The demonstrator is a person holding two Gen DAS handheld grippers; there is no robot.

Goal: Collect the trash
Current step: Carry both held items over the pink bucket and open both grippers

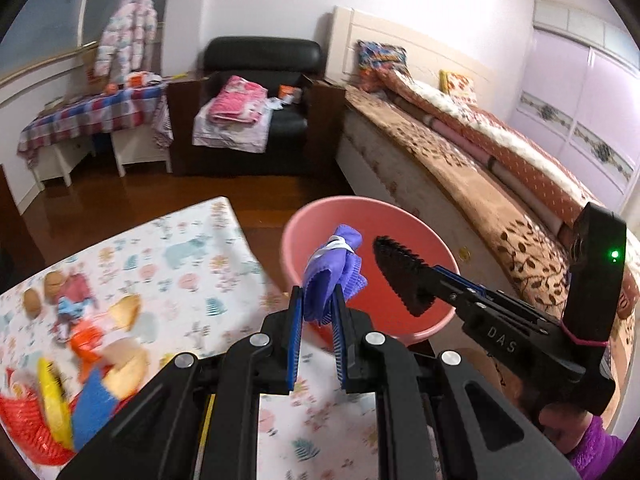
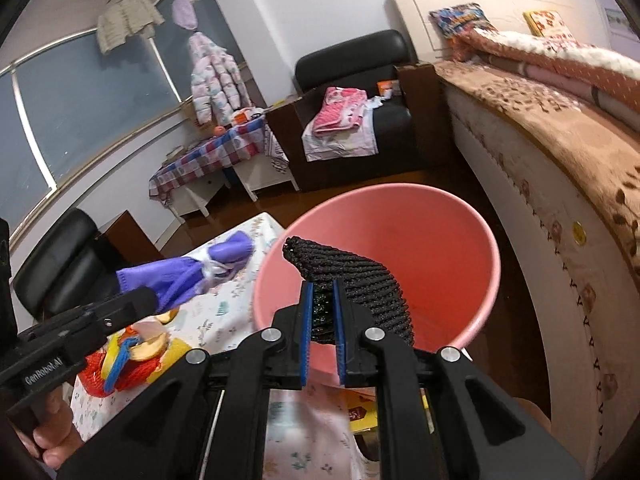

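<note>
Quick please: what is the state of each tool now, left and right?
Left tool: closed on the purple cloth.
Right tool: closed on the black knitted piece, over the pink bucket.

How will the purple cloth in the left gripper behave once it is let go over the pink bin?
The purple cloth looks soft and floppy: it bunches and folds above the left gripper. It is probably light, held by a small pinch. Released, it would likely drop limply into the pink bin without rolling.
</note>
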